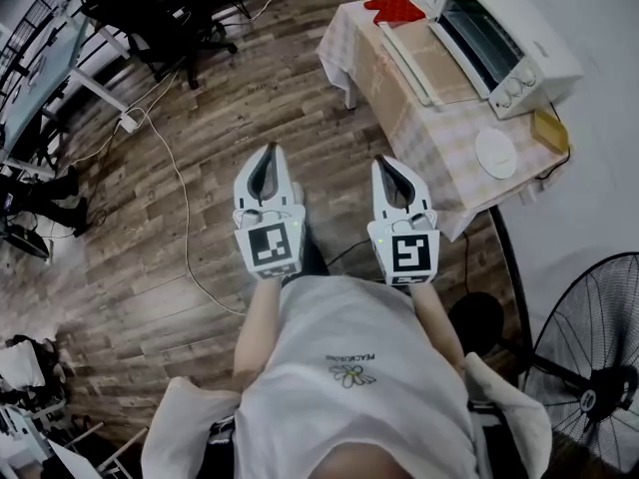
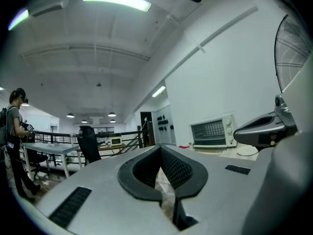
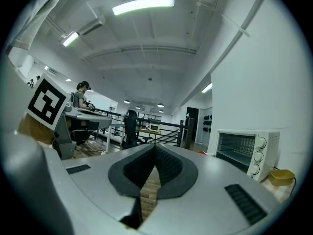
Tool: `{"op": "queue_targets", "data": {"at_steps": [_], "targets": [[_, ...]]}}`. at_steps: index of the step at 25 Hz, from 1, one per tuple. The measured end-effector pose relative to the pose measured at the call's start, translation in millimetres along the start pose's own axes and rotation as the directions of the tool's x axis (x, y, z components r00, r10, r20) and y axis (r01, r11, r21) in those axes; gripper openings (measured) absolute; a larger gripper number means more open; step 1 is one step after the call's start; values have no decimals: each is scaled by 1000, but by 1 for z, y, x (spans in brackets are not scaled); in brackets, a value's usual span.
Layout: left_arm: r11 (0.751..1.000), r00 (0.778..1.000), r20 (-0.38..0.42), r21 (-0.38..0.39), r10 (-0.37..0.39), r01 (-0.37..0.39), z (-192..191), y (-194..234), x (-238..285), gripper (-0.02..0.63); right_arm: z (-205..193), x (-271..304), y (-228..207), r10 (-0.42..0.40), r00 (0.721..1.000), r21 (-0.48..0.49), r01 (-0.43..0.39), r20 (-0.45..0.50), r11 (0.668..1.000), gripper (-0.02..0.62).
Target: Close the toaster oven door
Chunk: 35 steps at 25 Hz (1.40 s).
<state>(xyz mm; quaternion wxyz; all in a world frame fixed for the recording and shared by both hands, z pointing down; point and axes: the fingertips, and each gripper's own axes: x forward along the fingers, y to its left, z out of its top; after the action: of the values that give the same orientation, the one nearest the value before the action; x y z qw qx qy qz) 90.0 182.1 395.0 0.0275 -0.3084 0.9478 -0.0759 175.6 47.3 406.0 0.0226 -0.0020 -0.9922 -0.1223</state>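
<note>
- Well, in the head view I held my left tongs [image 1: 268,153] and my right tongs [image 1: 385,163] side by side over the wooden floor [image 1: 190,158]. They were well short of the counter [image 1: 439,143]. Both pairs tapered to a point, pressed together, with nothing in them.
- In that same view the toaster oven [image 1: 519,43] stood on the counter's checked cloth, against the white wall. Its door [image 1: 414,58] hung open and lay flat toward the counter's near edge.
- A red cloth [image 1: 396,10] lay just beside the far end of the door. A white disc [image 1: 495,153] and a small yellow block [image 1: 549,130] sat near the oven's knob end, and a standing fan [image 1: 599,367] was on the floor to my right.
- In the left gripper view my left tongs met at their tips, and only floor showed through the hollow between the pads. The toaster oven was beyond them to the right, well apart, and a person [image 2: 14,126] stood by desks at the far left.
- In the right gripper view my right tongs were likewise closed tip to tip and empty. The toaster oven sat off to the right with its inside open to view. The marker cube [image 3: 46,102] of my left tongs showed at the left.
</note>
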Motion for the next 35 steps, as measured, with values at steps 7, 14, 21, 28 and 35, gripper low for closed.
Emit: {"op": "queue_targets", "data": {"at_steps": [7,14,21,28,35], "targets": [[999,999,-34,-6,-34,33,-23,31,76,17,-12,75,-13,-18,999,9,18,-43,1000,9],[996,996,-40,-35,-82,80,-24,76,168,17,-4,168,-30,-53,993,19,56,-101,998,9],[986,985,-44,-48,-165,163,-29,117,260,17,-9,251,-50,-113,977,-1,115,-179,993,11],[960,961,-29,-64,-275,273,-30,142,345,17,-19,315,-74,-231,938,35,248,-259,968,9],[935,936,-8,-45,-352,351,-23,128,386,17,-19,331,-102,-345,910,51,365,-230,930,9]]}}
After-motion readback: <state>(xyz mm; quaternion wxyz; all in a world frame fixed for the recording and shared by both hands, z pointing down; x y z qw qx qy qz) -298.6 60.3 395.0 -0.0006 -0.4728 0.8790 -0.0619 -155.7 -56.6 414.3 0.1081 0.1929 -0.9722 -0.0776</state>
